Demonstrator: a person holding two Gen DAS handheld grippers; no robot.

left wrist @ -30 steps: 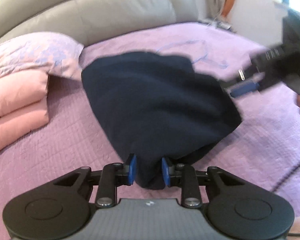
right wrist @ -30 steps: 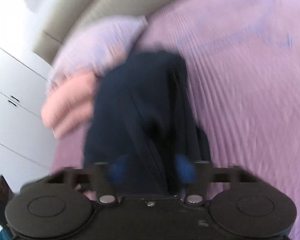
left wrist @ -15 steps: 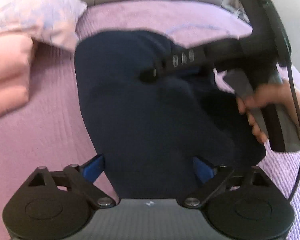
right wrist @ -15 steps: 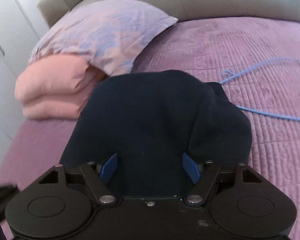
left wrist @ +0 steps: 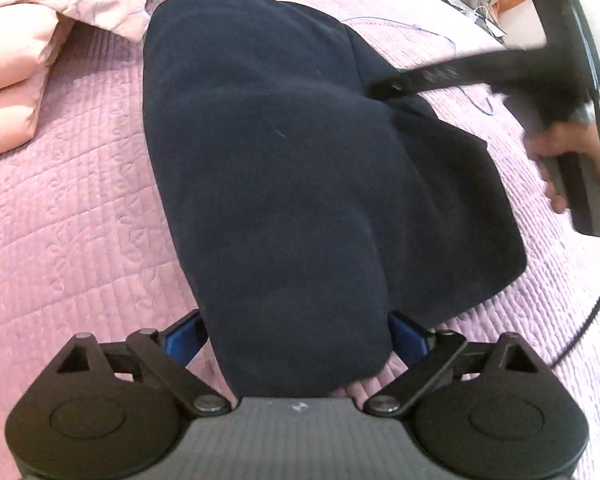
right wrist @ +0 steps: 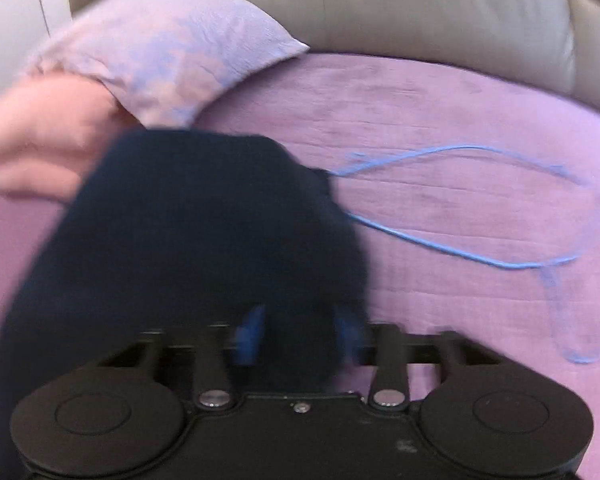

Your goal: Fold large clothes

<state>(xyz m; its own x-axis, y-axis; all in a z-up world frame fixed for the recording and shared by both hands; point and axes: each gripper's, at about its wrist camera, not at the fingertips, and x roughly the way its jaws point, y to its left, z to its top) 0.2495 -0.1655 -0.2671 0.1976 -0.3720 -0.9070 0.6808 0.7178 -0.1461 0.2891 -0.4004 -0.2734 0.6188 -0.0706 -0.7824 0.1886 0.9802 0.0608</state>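
A dark navy garment [left wrist: 284, 168] lies folded in a thick bundle on the purple quilted bed [left wrist: 68, 216]. My left gripper [left wrist: 296, 340] is open, its blue pads wide apart either side of the garment's near end. My right gripper shows in the left wrist view [left wrist: 384, 88] at the garment's right edge. In the blurred right wrist view the right gripper [right wrist: 298, 332] has its blue pads close together around a fold of the navy garment [right wrist: 188, 240].
A floral pillow [right wrist: 172, 68] and a folded pink duvet [left wrist: 8, 96] lie at the left by the grey padded headboard [right wrist: 420, 12]. A blue clothes hanger [right wrist: 480, 208] lies on the quilt to the garment's right.
My left gripper opened and let go of the garment's near end. My right gripper opened, shifted to the garment's right side, and has closed in on a fold there.
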